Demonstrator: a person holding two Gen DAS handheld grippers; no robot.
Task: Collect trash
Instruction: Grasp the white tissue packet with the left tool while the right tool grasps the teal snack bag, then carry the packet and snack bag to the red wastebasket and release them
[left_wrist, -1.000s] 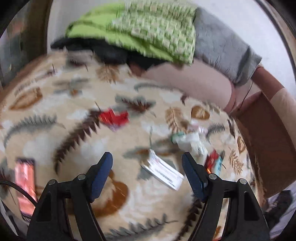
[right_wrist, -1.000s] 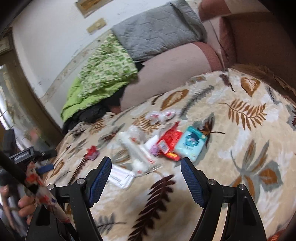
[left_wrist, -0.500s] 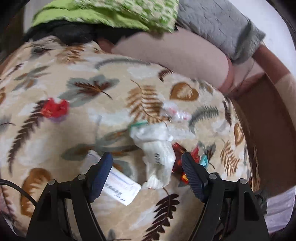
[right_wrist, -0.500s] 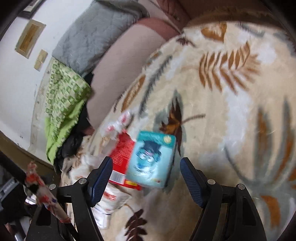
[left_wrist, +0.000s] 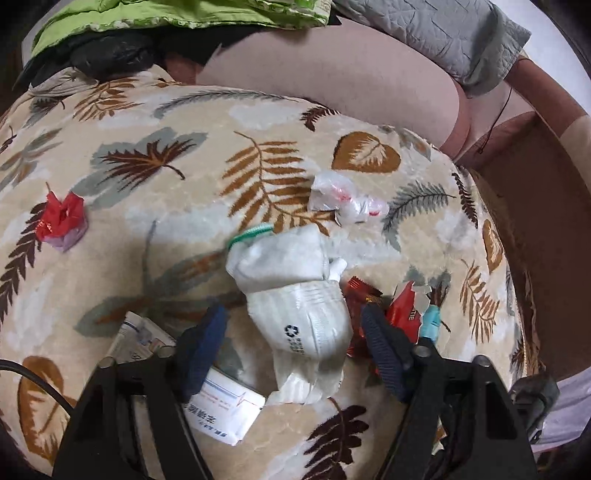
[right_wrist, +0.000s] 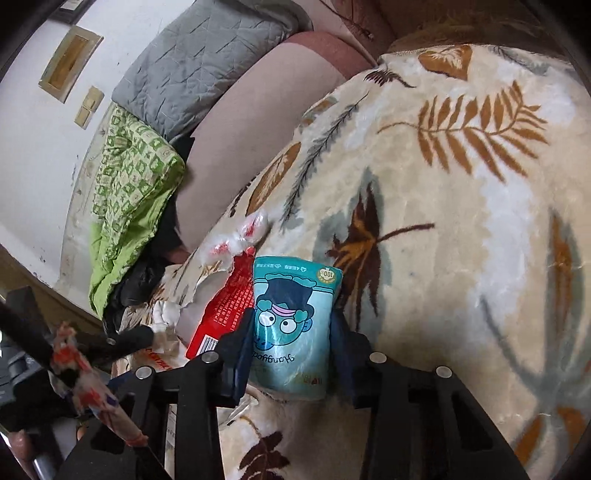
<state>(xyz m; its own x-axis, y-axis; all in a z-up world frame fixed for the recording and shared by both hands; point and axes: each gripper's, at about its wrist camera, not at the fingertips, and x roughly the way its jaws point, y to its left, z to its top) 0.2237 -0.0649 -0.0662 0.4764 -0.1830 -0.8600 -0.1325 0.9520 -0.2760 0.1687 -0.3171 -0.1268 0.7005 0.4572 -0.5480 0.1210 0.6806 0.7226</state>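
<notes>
Trash lies scattered on a leaf-patterned blanket (left_wrist: 155, 206). My left gripper (left_wrist: 293, 347) is open, its fingers on either side of a crumpled white plastic wrapper (left_wrist: 295, 306). Near it lie a white printed box (left_wrist: 221, 406), red wrappers (left_wrist: 400, 314), a clear plastic bag (left_wrist: 343, 199) and a crumpled red wrapper (left_wrist: 61, 221). In the right wrist view, my right gripper (right_wrist: 291, 347) is shut on a teal cartoon packet (right_wrist: 291, 325) resting on the blanket (right_wrist: 461, 221). A red packet (right_wrist: 225, 310) lies just left of it.
A pink sofa cushion (left_wrist: 332, 85), a grey quilt (right_wrist: 199, 62) and a green blanket (right_wrist: 125, 184) pile up at the back. A black bag (left_wrist: 107, 55) sits at the blanket's far left. A floral-wrapped strap (right_wrist: 85, 380) hangs at the lower left of the right wrist view.
My right gripper has come down around the teal packet and shut on it. My left gripper has moved right and closer, from the white box to straddling the white wrapper.
</notes>
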